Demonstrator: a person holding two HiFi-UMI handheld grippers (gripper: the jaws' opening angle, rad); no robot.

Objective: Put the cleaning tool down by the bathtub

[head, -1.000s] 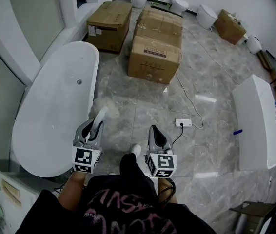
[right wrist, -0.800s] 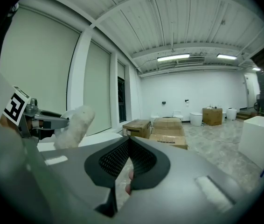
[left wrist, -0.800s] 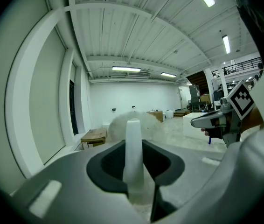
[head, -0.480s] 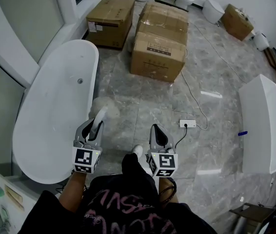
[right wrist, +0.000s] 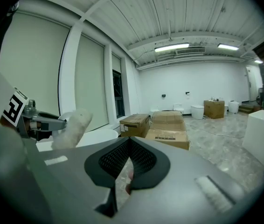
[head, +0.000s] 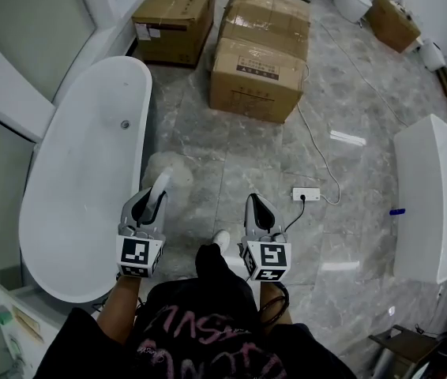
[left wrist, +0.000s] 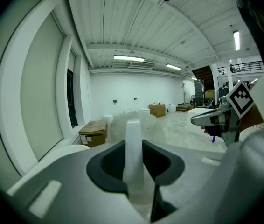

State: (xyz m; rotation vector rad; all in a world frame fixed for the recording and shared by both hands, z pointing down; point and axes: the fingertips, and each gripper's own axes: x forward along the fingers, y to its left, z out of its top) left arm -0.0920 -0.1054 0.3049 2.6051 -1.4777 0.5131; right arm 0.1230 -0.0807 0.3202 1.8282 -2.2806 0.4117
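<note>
With my left gripper (head: 151, 204) clamped on the fluffy cleaning tool's (head: 163, 178) white handle, I hold its head over the floor (head: 231, 156) just beside the bathtub (head: 81, 172), ready to set down; my right gripper (head: 255, 209) is closed and empty.

The right tongs (right wrist: 128, 141) fill the foreground, tips pressed together with nothing between them. At left, the left tongs (right wrist: 59, 121), marker cube showing, carry a fluffy cleaning tool (right wrist: 73, 125) in front of a white bathtub (right wrist: 97, 136). Beyond stand cardboard boxes (right wrist: 168, 129) on a grey glossy floor (right wrist: 216, 146), toilets (right wrist: 198, 111) by the far wall, and strip lights (right wrist: 171, 47) overhead.
</note>
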